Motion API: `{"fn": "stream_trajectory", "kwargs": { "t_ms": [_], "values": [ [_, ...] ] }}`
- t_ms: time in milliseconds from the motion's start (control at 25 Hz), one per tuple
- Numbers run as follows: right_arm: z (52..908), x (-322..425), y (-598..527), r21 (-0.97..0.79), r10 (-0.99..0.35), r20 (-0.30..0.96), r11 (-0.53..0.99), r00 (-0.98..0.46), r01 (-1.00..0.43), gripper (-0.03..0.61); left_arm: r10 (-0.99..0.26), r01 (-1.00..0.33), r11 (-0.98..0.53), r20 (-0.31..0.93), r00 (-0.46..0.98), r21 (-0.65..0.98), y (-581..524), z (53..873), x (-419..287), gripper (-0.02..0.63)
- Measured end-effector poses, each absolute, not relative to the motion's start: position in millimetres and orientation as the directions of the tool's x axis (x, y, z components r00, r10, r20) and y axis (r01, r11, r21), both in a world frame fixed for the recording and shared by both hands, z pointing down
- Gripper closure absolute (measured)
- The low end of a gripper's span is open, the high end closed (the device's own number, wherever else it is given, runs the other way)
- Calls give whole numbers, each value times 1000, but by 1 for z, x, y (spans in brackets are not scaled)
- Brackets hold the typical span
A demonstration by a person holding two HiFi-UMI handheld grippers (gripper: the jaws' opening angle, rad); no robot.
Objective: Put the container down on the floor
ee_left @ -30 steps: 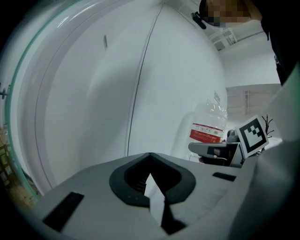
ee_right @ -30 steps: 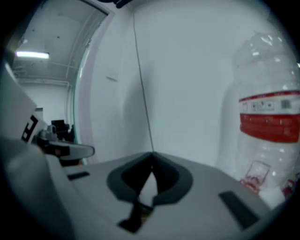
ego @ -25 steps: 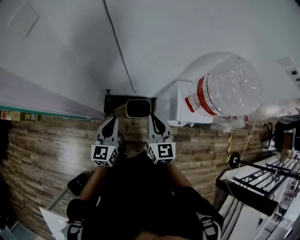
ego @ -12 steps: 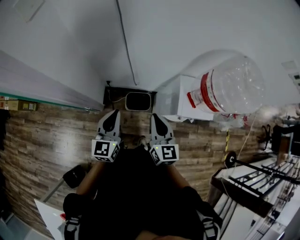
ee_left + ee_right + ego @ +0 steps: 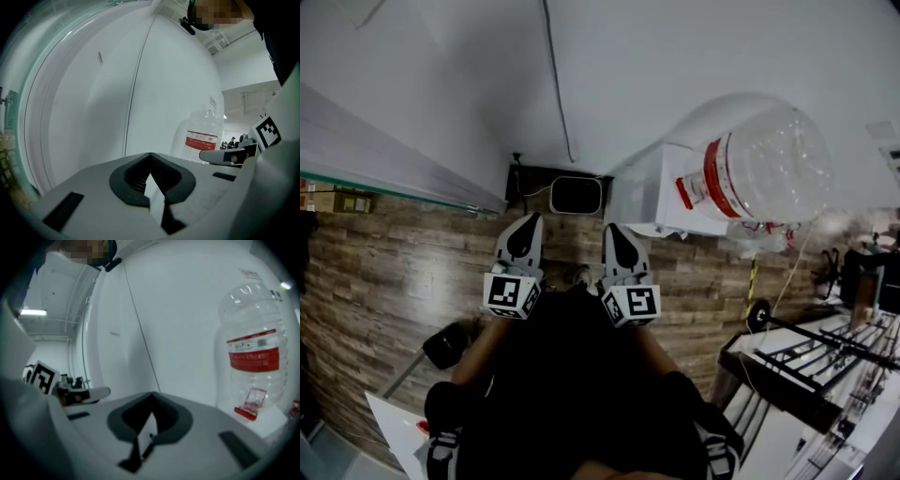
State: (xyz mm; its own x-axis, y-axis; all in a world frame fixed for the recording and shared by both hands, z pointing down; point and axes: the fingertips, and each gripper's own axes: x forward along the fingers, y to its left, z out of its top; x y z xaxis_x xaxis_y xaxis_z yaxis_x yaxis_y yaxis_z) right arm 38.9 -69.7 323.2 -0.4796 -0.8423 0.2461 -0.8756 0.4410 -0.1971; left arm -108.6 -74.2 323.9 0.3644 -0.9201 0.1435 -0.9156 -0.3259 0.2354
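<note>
Two grippers, the left gripper (image 5: 525, 222) and the right gripper (image 5: 612, 231), jaws together on nothing, hang side by side above the wood floor (image 5: 389, 272). One clear container (image 5: 764, 169) stands on the white box (image 5: 642, 192), unmoved since a second ago.

No word or number can be read here. The bottle (image 5: 764, 169) wears a red label (image 5: 253, 357) with white print and a barcode-like strip, all too small to make out. A little tag (image 5: 251, 401) at its foot is blurred. A small sign (image 5: 251, 273) on the wall above it carries marks that I cannot read. The cube (image 5: 510, 294) on the left gripper (image 5: 528, 219) and the cube (image 5: 631, 305) on the right gripper (image 5: 610, 229) show black-and-white square patterns, not letters.
</note>
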Motion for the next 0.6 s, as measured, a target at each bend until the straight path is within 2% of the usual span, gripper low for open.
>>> {"fn": "stream_trajectory", "kwargs": {
  "t_ms": [600],
  "values": [
    [326, 42, -65, -179, -847, 244, 438, -471, -881, 546, -919, -916, -333, 141, 369, 223, -69, 326, -107, 588]
  ]
}}
